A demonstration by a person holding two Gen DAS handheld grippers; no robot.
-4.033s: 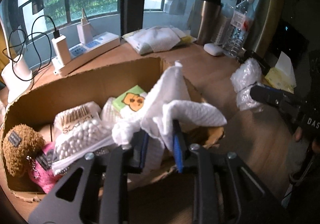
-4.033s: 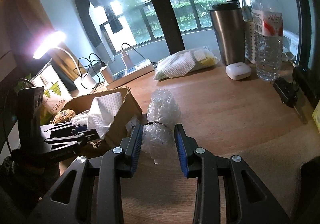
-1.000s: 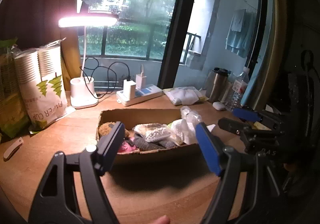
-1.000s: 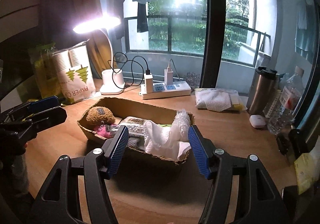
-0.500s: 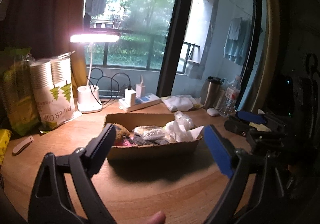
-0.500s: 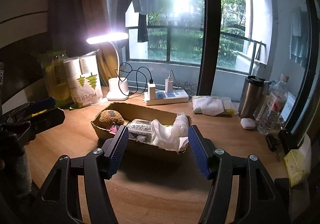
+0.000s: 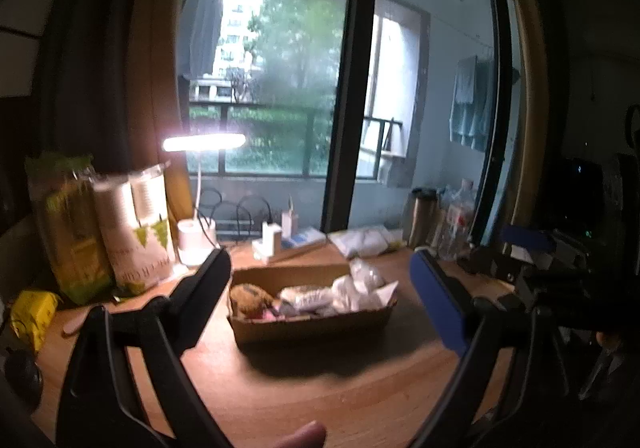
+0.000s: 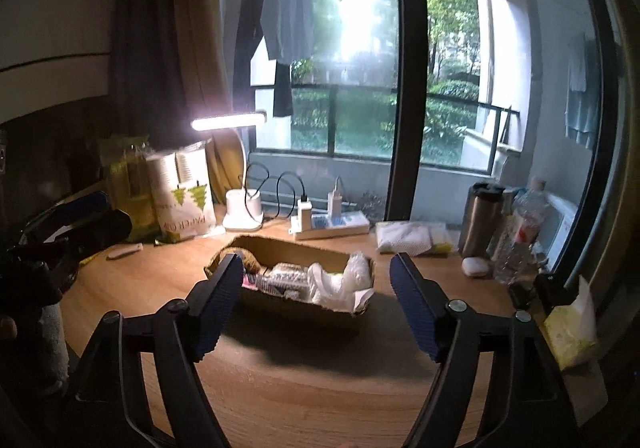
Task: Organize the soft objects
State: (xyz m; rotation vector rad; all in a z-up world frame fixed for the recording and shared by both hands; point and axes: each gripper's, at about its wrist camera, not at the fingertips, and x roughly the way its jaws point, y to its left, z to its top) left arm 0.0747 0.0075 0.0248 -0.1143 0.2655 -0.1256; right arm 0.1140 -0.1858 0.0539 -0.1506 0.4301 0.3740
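A shallow cardboard box (image 7: 312, 322) (image 8: 280, 246) sits mid-desk holding soft items: a brown plush toy (image 7: 248, 298), a pack of cotton swabs (image 7: 304, 298), a white cloth (image 8: 332, 284) and crumpled bubble wrap (image 8: 360, 266). My left gripper (image 7: 324, 288) is wide open and empty, held well back from the box. My right gripper (image 8: 316, 284) is also wide open and empty, held back on the box's other side. Each gripper shows at the edge of the other's view.
A lit desk lamp (image 8: 236, 168), a paper cup pack (image 8: 184, 192), a power strip (image 8: 332, 224), a white pouch (image 8: 412, 238), a steel tumbler (image 8: 482, 218) and a water bottle (image 8: 520, 232) line the back. Bare wooden desk (image 8: 312, 376) lies before the box.
Both grippers have let go of the white cloth and the bubble wrap, which now lie in the box. Both have opened wide and pulled back and up from the box.
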